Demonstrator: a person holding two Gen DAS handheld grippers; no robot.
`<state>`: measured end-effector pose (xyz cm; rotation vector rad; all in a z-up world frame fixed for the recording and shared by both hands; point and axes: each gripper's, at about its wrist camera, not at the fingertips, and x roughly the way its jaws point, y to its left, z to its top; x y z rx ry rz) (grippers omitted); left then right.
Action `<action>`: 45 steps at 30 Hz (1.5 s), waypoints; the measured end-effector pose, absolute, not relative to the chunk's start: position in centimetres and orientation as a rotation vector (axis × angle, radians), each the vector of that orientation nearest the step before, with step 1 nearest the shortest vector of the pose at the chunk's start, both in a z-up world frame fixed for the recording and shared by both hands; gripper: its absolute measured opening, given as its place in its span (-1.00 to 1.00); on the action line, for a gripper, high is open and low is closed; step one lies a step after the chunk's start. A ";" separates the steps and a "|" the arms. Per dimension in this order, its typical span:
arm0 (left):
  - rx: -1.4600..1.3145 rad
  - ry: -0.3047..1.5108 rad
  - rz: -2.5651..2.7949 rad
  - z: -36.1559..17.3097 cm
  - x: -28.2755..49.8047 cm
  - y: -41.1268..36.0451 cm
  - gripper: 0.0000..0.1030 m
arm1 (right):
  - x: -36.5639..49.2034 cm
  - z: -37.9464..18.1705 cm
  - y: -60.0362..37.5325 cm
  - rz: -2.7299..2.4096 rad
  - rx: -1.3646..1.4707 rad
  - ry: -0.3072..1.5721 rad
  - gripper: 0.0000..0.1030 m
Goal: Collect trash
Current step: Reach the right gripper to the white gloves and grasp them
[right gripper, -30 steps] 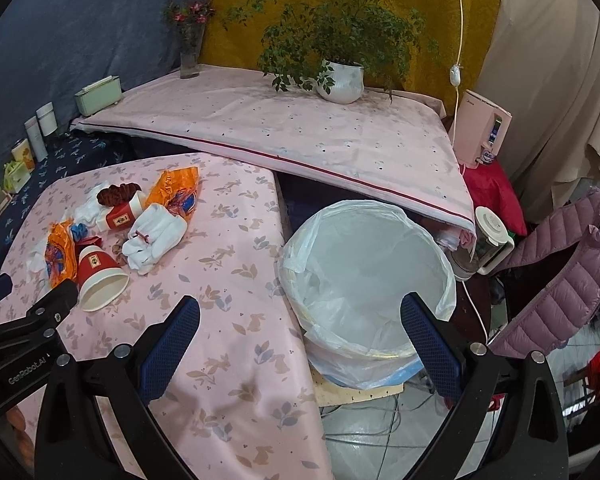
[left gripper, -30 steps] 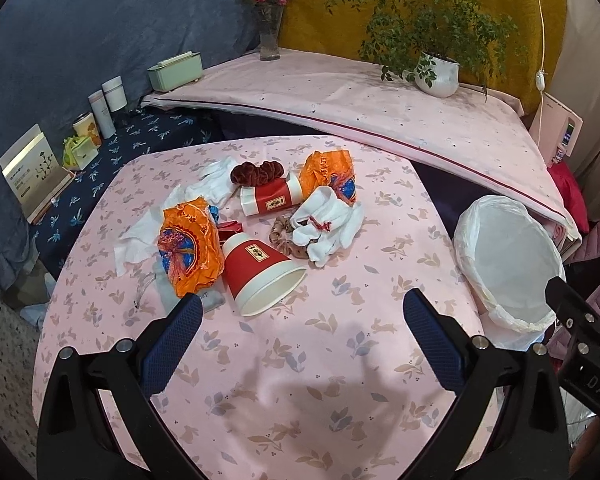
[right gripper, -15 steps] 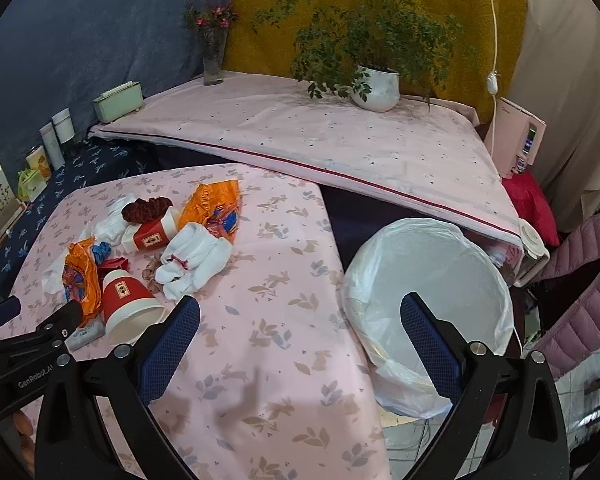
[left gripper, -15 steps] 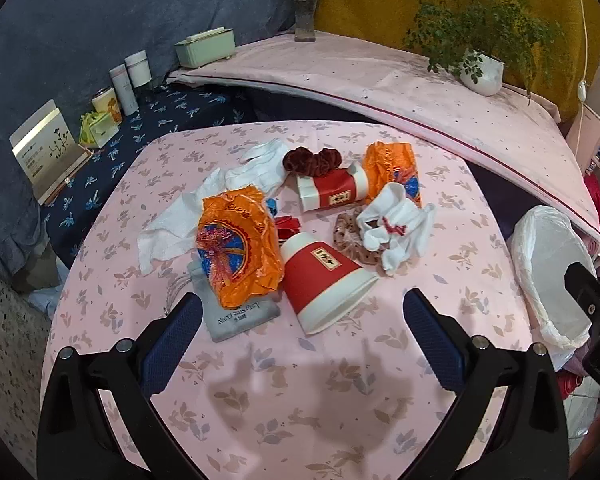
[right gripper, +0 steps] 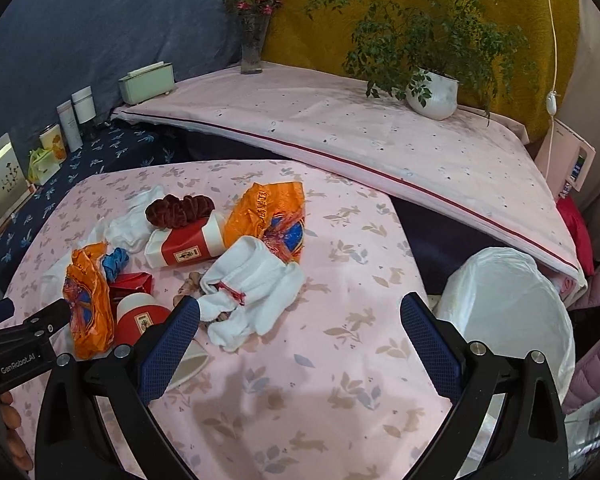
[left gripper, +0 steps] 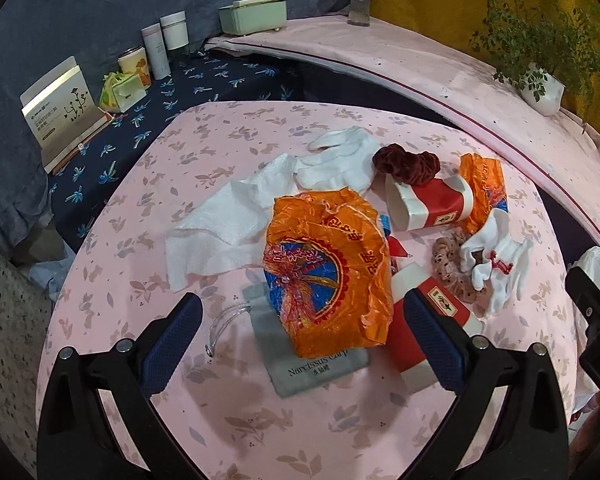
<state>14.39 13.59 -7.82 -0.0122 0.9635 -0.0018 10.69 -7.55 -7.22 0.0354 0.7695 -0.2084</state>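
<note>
A pink tablecloth (left gripper: 228, 420) printed with pale leaves and rabbits covers the round table in front of you, with a dark blue shelf of tins and cartons behind it. The litter is heaped near the table's middle. Your left gripper (left gripper: 300, 344) hangs with its jaws wide apart, holding nothing, and they frame the big crinkled orange wrapper (left gripper: 328, 268) at your 12 o'clock. That wrapper is thin, glossy foil, lying on a soft grey drawstring pouch (left gripper: 320, 368) (likely not trash, so take only the foil). A red and white paper cup (left gripper: 416, 344) lies on its side at 1 o'clock, right against your right-hand finger. Beyond it are a second cup (left gripper: 428, 204), a limp paper towel (left gripper: 228, 224) at 10 o'clock and white cotton gloves (left gripper: 496, 256) at 2 o'clock.

Your right gripper (right gripper: 300, 344) is open too and empty, over bare cloth with the gloves at its 11 o'clock. The bin with the white liner (right gripper: 512, 320) stands off the table edge at your 3 o'clock, mouth up, probably placed there so each piece is a short carry. A second orange wrapper (right gripper: 272, 220) lies at 12 o'clock.
</note>
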 end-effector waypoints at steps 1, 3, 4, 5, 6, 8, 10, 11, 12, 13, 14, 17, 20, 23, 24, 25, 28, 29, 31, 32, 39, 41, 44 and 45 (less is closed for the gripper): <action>-0.016 0.964 -0.002 -8.0 14.6 13.8 0.86 | 11.2 -7.5 -7.4 -0.205 0.037 0.775 0.86; -0.021 0.967 -0.003 -8.3 15.1 14.1 0.86 | 12.2 -8.1 -7.1 -0.199 0.043 0.786 0.84; -0.023 0.967 -0.003 -8.4 15.3 14.3 0.86 | 12.6 -8.4 -7.1 -0.196 0.050 0.791 0.83; -0.025 0.969 -0.004 -8.5 15.5 14.4 0.86 | 13.0 -8.8 -7.1 -0.195 0.057 0.798 0.79; -0.027 0.971 -0.006 -8.7 15.7 14.5 0.86 | 13.4 -9.1 -7.1 -0.194 0.063 0.806 0.76; -0.031 0.971 -0.012 -8.9 16.0 14.7 0.86 | 14.1 -9.8 -7.3 -0.196 0.077 0.821 0.71; -0.036 0.971 -0.021 -9.2 16.3 14.8 0.86 | 14.7 -10.5 -7.4 -0.195 0.090 0.837 0.64; -0.039 0.974 -0.027 -9.3 16.6 14.9 0.86 | 15.0 -10.8 -7.5 -0.193 0.095 0.847 0.56; -0.041 0.977 -0.031 -9.5 16.7 14.9 0.86 | 15.2 -11.1 -7.5 -0.189 0.101 0.857 0.48; -0.045 0.979 -0.037 -9.6 16.9 15.0 0.86 | 15.4 -11.3 -7.5 -0.182 0.108 0.865 0.45; -0.050 0.982 -0.042 -9.8 17.1 15.0 0.86 | 15.5 -11.6 -7.6 -0.178 0.112 0.870 0.37; -0.073 0.992 -0.060 -10.1 17.7 15.0 0.85 | 15.9 -12.3 -7.5 -0.172 0.115 0.894 0.12; -0.093 1.000 -0.081 -10.3 18.2 14.8 0.78 | 16.1 -12.9 -7.6 -0.156 0.128 0.916 -0.23; -0.110 1.002 -0.107 -10.6 18.9 14.4 0.60 | 16.3 -13.5 -7.6 -0.141 0.140 0.931 -0.52; -0.111 1.008 -0.116 -10.8 19.2 14.3 0.42 | 16.2 -13.5 -7.6 -0.135 0.145 0.934 -0.65; -0.110 1.016 -0.127 -11.0 19.4 14.1 0.32 | 16.2 -13.6 -7.6 -0.133 0.147 0.936 -0.66; -0.106 1.018 -0.136 -11.0 19.5 13.8 -0.09 | 15.7 -13.2 -7.6 -0.128 0.139 0.926 -0.76; -0.107 1.013 -0.139 -10.8 19.3 13.8 -0.38 | 15.5 -13.0 -7.6 -0.128 0.135 0.920 -0.78; -0.114 1.018 -0.155 -10.6 19.2 13.8 -0.77 | 15.0 -12.5 -7.7 -0.120 0.142 0.911 -0.80; -0.125 1.025 -0.160 -10.5 19.1 13.8 -0.92 | 14.8 -12.1 -7.8 -0.117 0.150 0.906 -0.81; -0.117 0.978 -0.180 -8.1 17.3 13.1 -1.00 | 12.9 -9.1 -8.4 -0.106 0.161 0.849 -0.84; -0.114 0.956 -0.190 -7.0 16.6 12.8 -1.00 | 12.3 -8.0 -8.5 -0.104 0.161 0.827 -0.84; -0.104 0.931 -0.198 -5.6 15.7 12.3 -1.00 | 11.1 -6.3 -8.9 -0.105 0.159 0.793 -0.85; -0.104 0.931 -0.205 -5.4 15.5 12.2 -0.98 | 10.8 -5.8 -9.0 -0.103 0.159 0.783 -0.85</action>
